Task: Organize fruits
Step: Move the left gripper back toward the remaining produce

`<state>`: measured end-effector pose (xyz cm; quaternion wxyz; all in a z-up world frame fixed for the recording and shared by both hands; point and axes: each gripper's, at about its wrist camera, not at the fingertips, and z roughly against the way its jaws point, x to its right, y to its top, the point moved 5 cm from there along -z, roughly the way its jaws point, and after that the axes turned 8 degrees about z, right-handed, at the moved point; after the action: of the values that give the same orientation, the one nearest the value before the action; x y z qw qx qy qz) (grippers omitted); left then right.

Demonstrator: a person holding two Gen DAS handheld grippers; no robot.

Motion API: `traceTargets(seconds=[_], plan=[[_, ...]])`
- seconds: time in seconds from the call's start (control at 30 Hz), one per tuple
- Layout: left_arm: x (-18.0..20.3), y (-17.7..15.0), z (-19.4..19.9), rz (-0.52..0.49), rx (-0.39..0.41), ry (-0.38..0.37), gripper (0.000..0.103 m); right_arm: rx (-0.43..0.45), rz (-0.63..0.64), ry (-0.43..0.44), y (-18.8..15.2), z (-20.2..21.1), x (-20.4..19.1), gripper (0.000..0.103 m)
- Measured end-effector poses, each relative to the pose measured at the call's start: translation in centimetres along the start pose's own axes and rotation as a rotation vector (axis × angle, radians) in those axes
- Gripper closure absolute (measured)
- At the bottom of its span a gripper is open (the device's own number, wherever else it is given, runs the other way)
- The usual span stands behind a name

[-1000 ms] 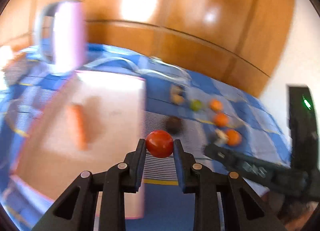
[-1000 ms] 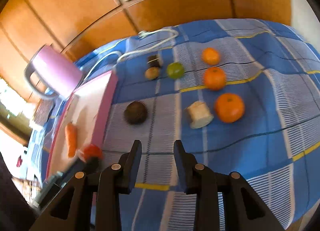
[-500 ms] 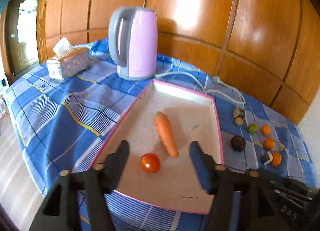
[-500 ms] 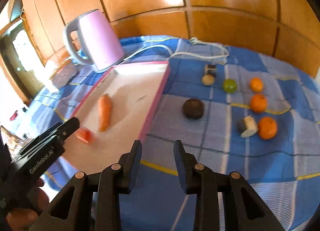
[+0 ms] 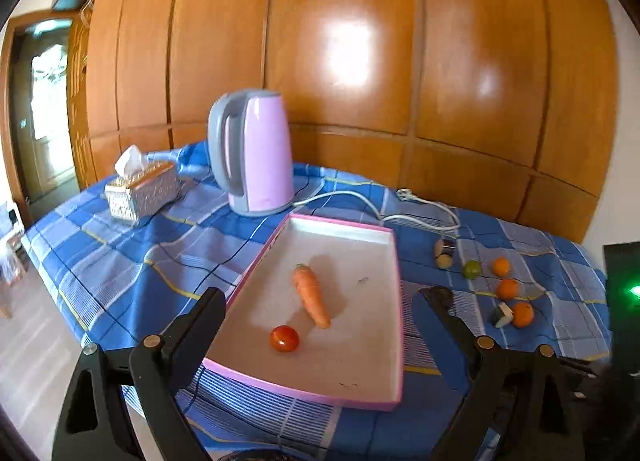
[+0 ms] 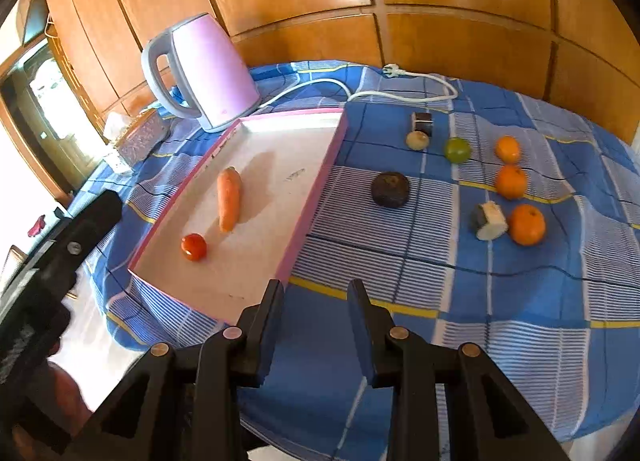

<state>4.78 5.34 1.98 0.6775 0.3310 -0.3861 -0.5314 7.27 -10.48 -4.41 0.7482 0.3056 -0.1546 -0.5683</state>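
The worktop (image 6: 500,301) with a blue checked cloth fills the lower half of both frames. On it, at centre, lies the pink-edged tray (image 5: 394,261), and inside it rest the carrot (image 5: 311,296) and, near its tip, the tomato (image 5: 284,338). The left gripper (image 5: 318,303) is spread wide and empty. The right gripper (image 6: 316,293) has its fingers released, grasping nothing. Three oranges (image 6: 527,224) lie at right.

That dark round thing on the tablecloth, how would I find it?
Start at the pink-rimmed tray. Just off its right edge, on the striped cloth, sits the dark round fruit, alone. Its neighbours farther right are oranges and a green lime; this one is nearly black and biggest.
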Motion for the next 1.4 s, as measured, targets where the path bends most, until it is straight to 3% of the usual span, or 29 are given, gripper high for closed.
traceTargets(seconds=[0.5,0.7,0.93,1.03,1.4], plan=[[3.2,-0.5,7.4,-0.113,0.091,-0.064,0.007,0.097,-0.043,-0.086,-1.2,6.2,1.6,0.07],[4.5,-0.7,8.6,-0.138,0.086,-0.125,0.007,0.123,-0.075,-0.123,-1.9,8.0,2.8,0.07],[5.9,-2.4,6.3,-0.176,-0.013,-0.174,0.007,0.106,-0.177,-0.186,-3.4,7.8,7.3,0.07],[6.7,-3.1,4.8,-0.192,-0.047,-0.211,0.012,0.079,-0.217,-0.206,-4.1,6.8,9.6,0.07],[11.2,-6.8,-3.8,-0.218,-0.312,-0.341,0.053,0.012,-0.293,-0.214,-4.6,1.7,14.8,0.07]])
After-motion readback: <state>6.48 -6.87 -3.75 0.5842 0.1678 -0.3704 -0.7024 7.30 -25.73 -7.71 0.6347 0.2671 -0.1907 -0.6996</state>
